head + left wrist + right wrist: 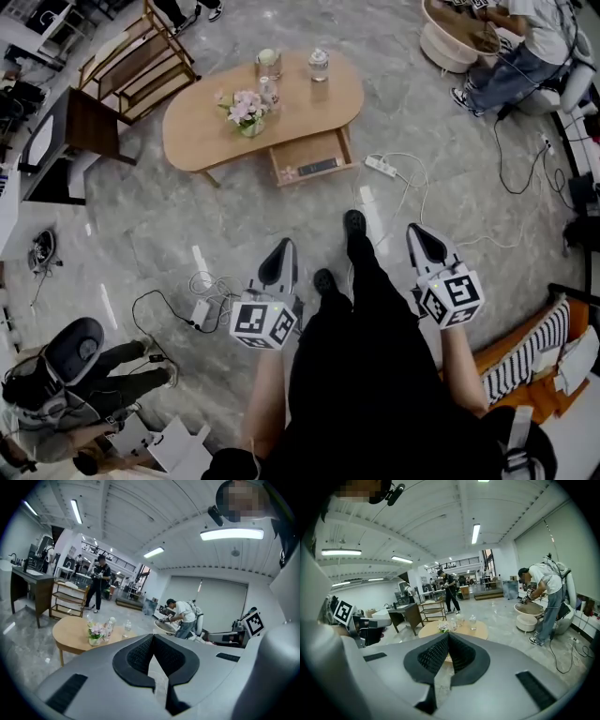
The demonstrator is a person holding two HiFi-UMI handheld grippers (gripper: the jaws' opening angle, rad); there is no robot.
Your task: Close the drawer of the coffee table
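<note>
A light wooden oval coffee table (197,127) stands on the grey marble floor ahead of me. Its drawer (314,157) is pulled out toward me, with a dark flat item (318,166) and a small pinkish thing inside. My left gripper (281,251) is shut and empty, well short of the table. My right gripper (421,234) is also shut and empty, off to the drawer's right and nearer to me. The left gripper view shows the table (70,631) past the closed left gripper (152,637). In the right gripper view the table (480,631) lies beyond the closed right gripper (448,634).
On the table are a flower vase (247,111), a glass and two bottles (319,64). A white power strip (381,166) and cables trail across the floor by the drawer. A wooden shelf rack (141,58) stands at the back left. People work at the far right and sit at the near left.
</note>
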